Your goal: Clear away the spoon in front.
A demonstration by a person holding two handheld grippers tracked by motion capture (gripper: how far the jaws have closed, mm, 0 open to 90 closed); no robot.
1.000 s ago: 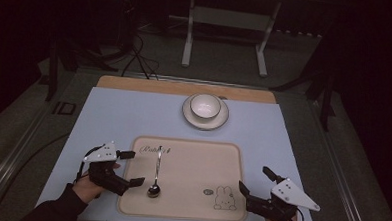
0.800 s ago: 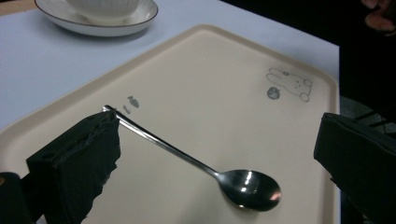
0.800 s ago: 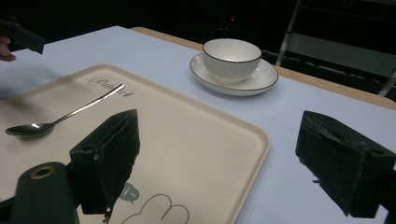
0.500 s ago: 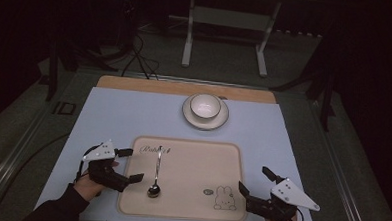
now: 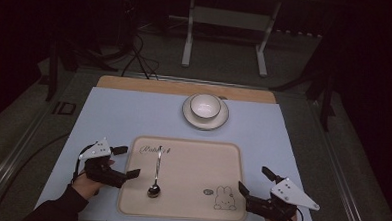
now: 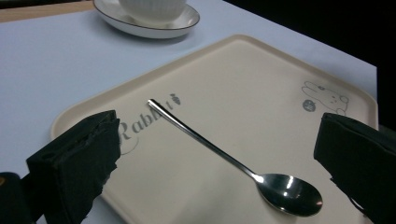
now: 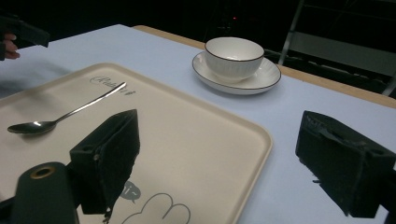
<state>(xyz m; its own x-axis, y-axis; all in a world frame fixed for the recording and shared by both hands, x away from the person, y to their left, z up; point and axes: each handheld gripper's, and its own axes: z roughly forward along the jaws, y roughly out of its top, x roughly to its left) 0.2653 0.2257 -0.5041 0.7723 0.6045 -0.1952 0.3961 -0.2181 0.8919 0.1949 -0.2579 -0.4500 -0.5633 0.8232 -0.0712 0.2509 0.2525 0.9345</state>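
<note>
On the tray (image 5: pixel 190 200), one spoon (image 5: pixel 156 171).

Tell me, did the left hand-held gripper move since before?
Yes, a little. The left hand-held gripper has slid nearer the person, down along the tray's left edge. Its jaws are open, and the spoon lies where it was.

Dark room, metal stand (image 5: pixel 226 29) on grey floor (image 5: pixel 151 53).
</note>
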